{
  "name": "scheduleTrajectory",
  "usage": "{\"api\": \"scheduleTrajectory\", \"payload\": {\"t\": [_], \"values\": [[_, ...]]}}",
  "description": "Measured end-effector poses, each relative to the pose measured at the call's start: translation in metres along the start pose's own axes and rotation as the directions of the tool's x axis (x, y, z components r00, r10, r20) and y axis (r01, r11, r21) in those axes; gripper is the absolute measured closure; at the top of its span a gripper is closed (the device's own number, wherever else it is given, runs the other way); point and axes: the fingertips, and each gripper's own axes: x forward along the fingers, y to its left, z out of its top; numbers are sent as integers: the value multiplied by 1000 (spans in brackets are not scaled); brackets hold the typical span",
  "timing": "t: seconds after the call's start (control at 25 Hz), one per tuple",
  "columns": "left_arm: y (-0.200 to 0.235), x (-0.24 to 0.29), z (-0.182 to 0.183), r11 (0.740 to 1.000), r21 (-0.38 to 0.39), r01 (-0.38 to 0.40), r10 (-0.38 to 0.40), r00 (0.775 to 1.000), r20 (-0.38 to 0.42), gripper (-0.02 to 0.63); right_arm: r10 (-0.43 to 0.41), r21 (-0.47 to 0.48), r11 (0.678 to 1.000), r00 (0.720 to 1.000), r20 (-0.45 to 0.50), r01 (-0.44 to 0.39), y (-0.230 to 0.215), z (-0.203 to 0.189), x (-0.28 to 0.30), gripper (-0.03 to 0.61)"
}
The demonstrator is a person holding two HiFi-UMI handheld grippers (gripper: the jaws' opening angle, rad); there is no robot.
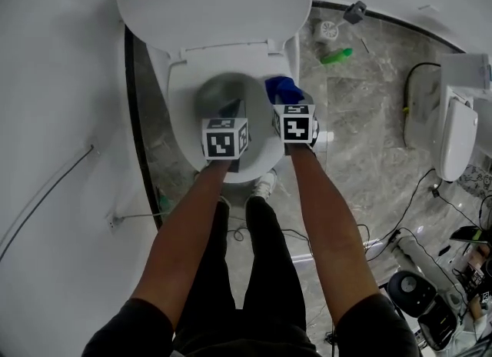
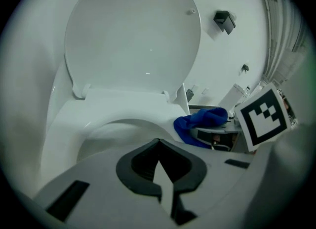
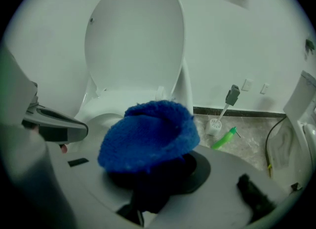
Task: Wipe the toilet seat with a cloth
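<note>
Left hand-held gripper (image 2: 159,144) pressed together over bowl (image 1: 221,90), right hand-held gripper (image 1: 294,113) pinching blue cloth (image 3: 148,136) at seat (image 1: 181,121) edge

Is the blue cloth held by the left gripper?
No, the blue cloth sits clamped in the right gripper, while the left gripper is shut on nothing.

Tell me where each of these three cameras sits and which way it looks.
Head view: on the person's head, looking steeply down at the toilet seat; forearms, legs, left gripper and right gripper show.
Left gripper view: on the left gripper, facing the raised lid past its shut jaws.
Right gripper view: on the right gripper, facing the blue cloth clamped in its jaws.
Shared: both gripper views show lid and cloth.
</note>
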Motion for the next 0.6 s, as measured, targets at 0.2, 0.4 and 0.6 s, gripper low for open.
{"api": "scheduleTrajectory", "payload": {"t": [0.2,0.4,0.6], "values": [[-10,-13,-32,999,-53,5,-6,1000,-18,604,29,-16,999,1000,3,-29,18,-37,-20,482],[-12,-29,-75,996,-86,-11,4,997,-79,604,59,-33,998,998,-6,-59,36,-69,-39,482],[-13,-45,-104,995,-95,-16,7,995,-97,604,99,-73,992,994,-39,-102,59,-104,-57,482]]}}
